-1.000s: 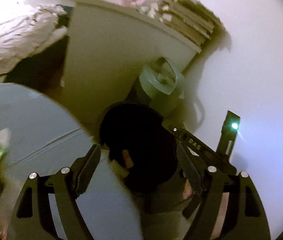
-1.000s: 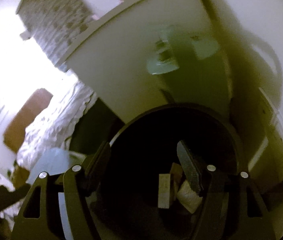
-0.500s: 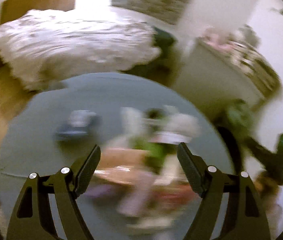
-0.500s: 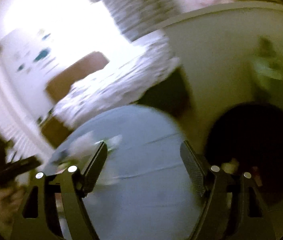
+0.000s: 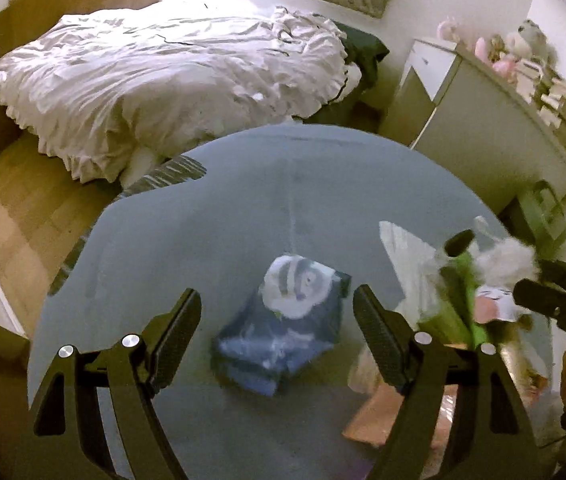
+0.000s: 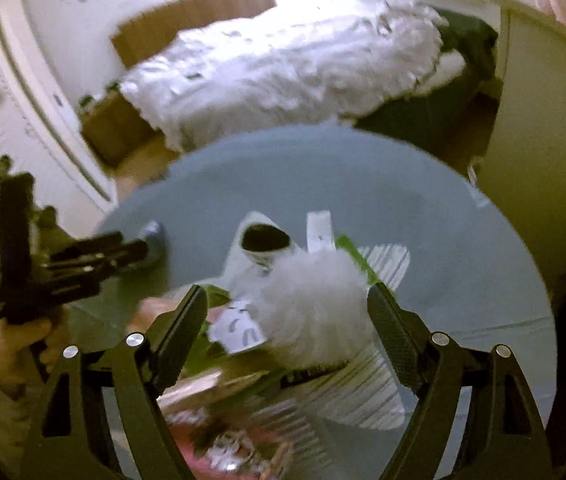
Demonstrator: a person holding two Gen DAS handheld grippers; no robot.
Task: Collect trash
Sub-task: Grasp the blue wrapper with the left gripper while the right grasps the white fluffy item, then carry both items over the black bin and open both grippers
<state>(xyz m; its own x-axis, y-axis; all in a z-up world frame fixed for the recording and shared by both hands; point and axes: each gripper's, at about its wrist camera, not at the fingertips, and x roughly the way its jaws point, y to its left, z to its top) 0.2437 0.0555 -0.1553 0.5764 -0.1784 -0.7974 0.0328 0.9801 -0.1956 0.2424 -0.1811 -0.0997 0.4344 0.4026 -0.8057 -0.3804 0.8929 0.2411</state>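
Now we are over the round blue rug point(image 5: 243, 208) with both grippers pointing down at the trash.

Our left gripper point(image 5: 277, 332) is wide open and holds nothing. A blue packet point(image 5: 283, 340) with a white patch lies flat on the rug, right between its fingers but not touching them. We think this is the next thing for that side to pick up. We should go straight down, keep one finger on each side of the packet, and only then squeeze. It looks thin and soft, so we may need to pinch it near an edge.

Our right gripper point(image 6: 287, 332) is opening and has nothing in it. Under it sits a messy pile point(image 6: 283, 320): a fluffy white thing, green bits, white paper and something pink lower down. The picture is blurry there, so we cannot tell each piece apart. We should pick one piece on top, not a big bunch, so nothing falls out on the way.

We must also keep the two grippers apart so they do not bump.
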